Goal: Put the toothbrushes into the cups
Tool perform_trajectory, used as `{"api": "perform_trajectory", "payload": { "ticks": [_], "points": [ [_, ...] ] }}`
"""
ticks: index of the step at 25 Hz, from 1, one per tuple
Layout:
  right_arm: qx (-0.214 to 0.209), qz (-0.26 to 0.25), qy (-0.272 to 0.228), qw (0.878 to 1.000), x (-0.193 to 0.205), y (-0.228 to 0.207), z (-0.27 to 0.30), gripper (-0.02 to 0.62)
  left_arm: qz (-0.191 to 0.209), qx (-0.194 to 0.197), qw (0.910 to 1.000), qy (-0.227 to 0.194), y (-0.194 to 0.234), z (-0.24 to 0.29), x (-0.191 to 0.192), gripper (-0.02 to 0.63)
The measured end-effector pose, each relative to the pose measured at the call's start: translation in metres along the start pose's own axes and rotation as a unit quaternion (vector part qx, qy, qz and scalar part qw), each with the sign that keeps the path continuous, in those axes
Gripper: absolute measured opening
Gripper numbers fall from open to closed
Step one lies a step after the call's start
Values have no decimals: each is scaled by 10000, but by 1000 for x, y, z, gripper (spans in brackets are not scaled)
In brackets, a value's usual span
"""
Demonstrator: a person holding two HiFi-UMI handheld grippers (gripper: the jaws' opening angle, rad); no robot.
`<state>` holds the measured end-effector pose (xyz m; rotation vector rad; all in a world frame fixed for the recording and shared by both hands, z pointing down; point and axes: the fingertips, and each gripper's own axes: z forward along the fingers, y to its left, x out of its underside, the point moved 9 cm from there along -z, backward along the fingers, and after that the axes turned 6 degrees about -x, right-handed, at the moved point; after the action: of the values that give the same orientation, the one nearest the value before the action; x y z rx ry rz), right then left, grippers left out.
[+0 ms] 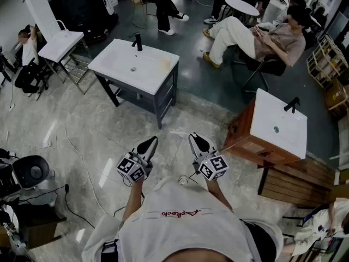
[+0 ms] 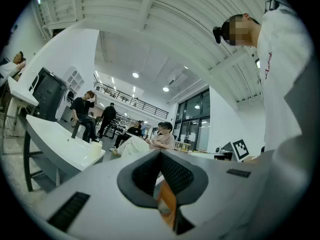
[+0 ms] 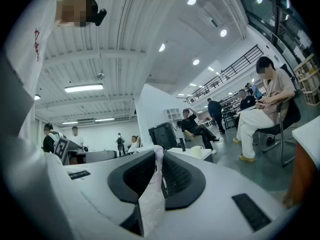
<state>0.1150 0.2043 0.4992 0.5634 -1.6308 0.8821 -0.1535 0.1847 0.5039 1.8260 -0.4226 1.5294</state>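
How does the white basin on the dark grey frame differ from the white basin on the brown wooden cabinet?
The white basin on the dark grey frame stands on open legs; the white basin on the brown wooden cabinet tops a closed body. The framed basin lies ahead, the cabinet basin to the right. Both carry black taps.

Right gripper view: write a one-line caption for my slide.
Right gripper, fingers shut on a thin pale toothbrush, looks toward a white sink bearing a cup.
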Motion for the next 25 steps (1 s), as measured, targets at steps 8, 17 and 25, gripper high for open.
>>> {"api": "perform_trajectory", "payload": {
  "ticks": [8, 17, 25],
  "points": [
    [-46, 192, -108, 9997, 1, -3, -5, 46, 6, 22, 10000, 66, -6, 2, 0, 9],
    [-182, 174, -117, 9996, -6, -20, -11, 46, 5, -128, 9999, 92, -20, 10, 5, 9],
    [-396, 169, -101, 9990, -8, -44, -25, 46, 70, -185, 9998, 83, -44, 30, 16, 9]
  ]
}}
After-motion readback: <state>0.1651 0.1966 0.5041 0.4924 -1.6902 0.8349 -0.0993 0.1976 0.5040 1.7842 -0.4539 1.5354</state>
